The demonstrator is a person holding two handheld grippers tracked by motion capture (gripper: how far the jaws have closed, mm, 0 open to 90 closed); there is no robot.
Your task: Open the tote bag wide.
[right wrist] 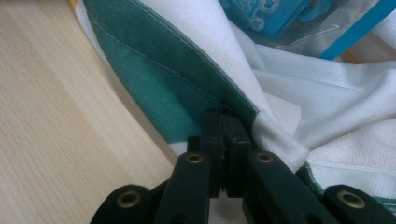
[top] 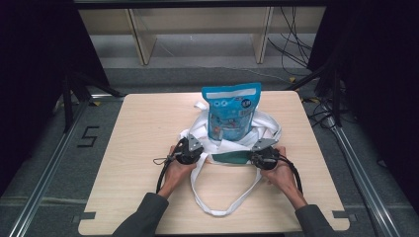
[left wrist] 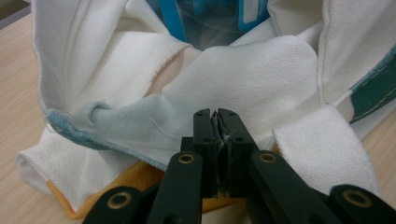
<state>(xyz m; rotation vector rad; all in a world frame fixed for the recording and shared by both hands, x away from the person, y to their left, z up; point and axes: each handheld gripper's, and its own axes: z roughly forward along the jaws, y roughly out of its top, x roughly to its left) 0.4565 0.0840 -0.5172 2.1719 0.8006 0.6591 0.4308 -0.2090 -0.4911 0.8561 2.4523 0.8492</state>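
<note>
Tongs grip the white tote bag (top: 232, 143) at both sides of its mouth. The left tongs (left wrist: 215, 116) are clamped on a fold of the white cloth at the bag's rim, the jaws pressed together with fabric between them. The right tongs (right wrist: 225, 119) are likewise closed on the rim, where a green panel meets the white weave. The bag lies slumped near the middle of the wooden bench (top: 138, 128), one long handle looped toward the person. A blue snack pouch (top: 231, 111) stands upright inside the open mouth, its top rising above the cloth, between the two hands and a little beyond them.
</note>
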